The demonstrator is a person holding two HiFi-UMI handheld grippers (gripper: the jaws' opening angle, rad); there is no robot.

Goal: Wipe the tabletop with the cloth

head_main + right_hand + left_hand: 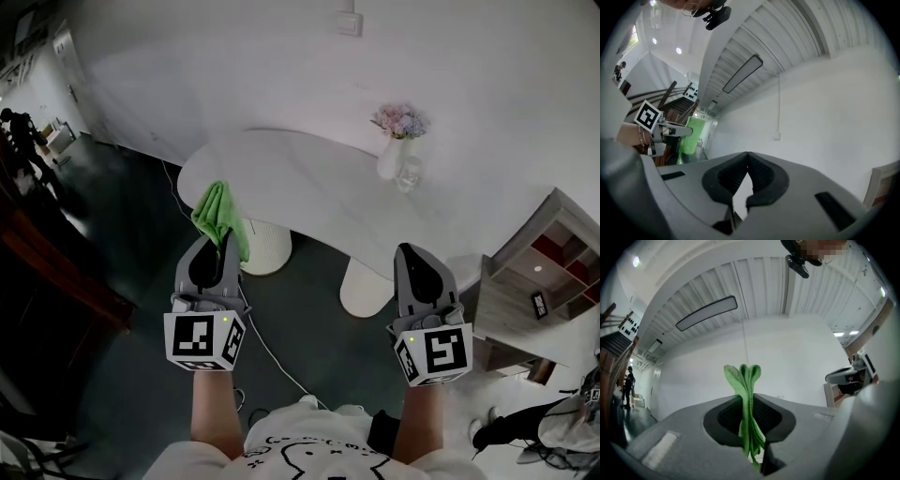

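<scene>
Green cloth [218, 212] half hidden in left claw [223, 240].

In the head view a soft, even light falls on the white counter [309, 187] and on the wall behind it. Both look bright, almost washed out, but without hard glare. Under the counter there is only a faint shadow, and the floor [112, 300] to the left of the counter is very dark. Both gripper views are strongly fisheye, with black corners and curved ceiling lines. A long ceiling lamp [707, 312] looks pale, not dazzling; small spot lamps [678, 50] shine brighter. The left tongs [749, 401] and the right tongs [746, 159] are close to the lens and a little soft, while the weave of the green cloth [743, 376] is fairly sharp.
</scene>
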